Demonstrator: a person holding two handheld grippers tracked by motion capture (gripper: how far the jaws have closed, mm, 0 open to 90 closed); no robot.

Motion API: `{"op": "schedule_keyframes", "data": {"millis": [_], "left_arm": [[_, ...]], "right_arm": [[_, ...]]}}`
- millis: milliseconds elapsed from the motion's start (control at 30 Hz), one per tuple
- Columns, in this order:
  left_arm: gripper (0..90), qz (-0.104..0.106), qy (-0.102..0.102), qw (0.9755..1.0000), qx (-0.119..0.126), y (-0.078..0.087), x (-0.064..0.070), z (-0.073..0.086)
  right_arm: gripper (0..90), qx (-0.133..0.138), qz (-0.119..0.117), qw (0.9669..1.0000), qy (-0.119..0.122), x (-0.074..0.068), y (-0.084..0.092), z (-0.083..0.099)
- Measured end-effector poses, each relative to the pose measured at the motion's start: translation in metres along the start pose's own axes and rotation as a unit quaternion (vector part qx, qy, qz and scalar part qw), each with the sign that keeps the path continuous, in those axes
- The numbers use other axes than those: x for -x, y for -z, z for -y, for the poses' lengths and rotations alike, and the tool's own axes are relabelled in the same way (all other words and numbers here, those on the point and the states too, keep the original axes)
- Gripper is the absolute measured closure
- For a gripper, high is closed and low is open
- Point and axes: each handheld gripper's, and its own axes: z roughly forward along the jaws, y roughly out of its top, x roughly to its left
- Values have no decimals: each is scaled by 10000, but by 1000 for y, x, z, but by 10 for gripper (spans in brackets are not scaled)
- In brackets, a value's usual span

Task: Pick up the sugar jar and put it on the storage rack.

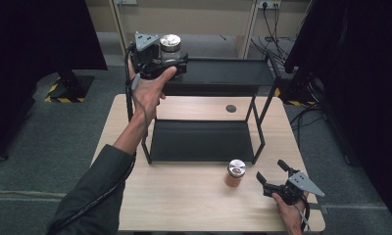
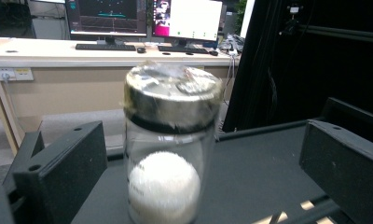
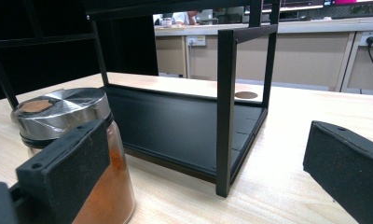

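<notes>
Your wooden counter (image 1: 184, 205) carries a black two-tier rack (image 1: 204, 139), and the work in hand reads as moving the spice jars from the counter up onto that rack. The rack's lower shelf lies bare, while on the left end of its upper shelf (image 1: 228, 73) stands the glass jar of white powder (image 1: 170, 45) with its silver lid, upright and resting on the shelf surface as the left gripper view shows it. Your left hand-held gripper (image 1: 177, 58) sits around that jar with its jaws spread wide, a clear gap between each black pad and the glass, so the jar is released rather than gripped; that placement looks done, and what remains for this hand is to draw clear without knocking the jar. The second jar, with orange-brown powder (image 1: 234, 173), stands upright on the counter in front of the rack's right side, not yet lifted. Your right hand-held gripper (image 1: 273, 172) rests low near the counter's right front corner, jaws wide and empty, the orange-brown jar just beside its left jaw in the right gripper view, so roughly half the job is left
</notes>
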Motion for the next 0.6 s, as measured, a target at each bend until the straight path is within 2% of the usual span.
{"op": "schedule_keyframes", "data": {"millis": [367,433,533,600], "left_arm": [[3,141,44,9996,224,31,2,33],[3,244,95,9994,218,35,0,39],[3,289,20,9993,253,42,1,49],[3,352,40,9990,284,47,0,56]], "right_arm": [[6,12,19,10000,6,0,0,0],[6,12,18,10000,10,0,0,0],[6,12,19,10000,8,0,0,0],[6,13,19,10000,11,0,0,0]]}}
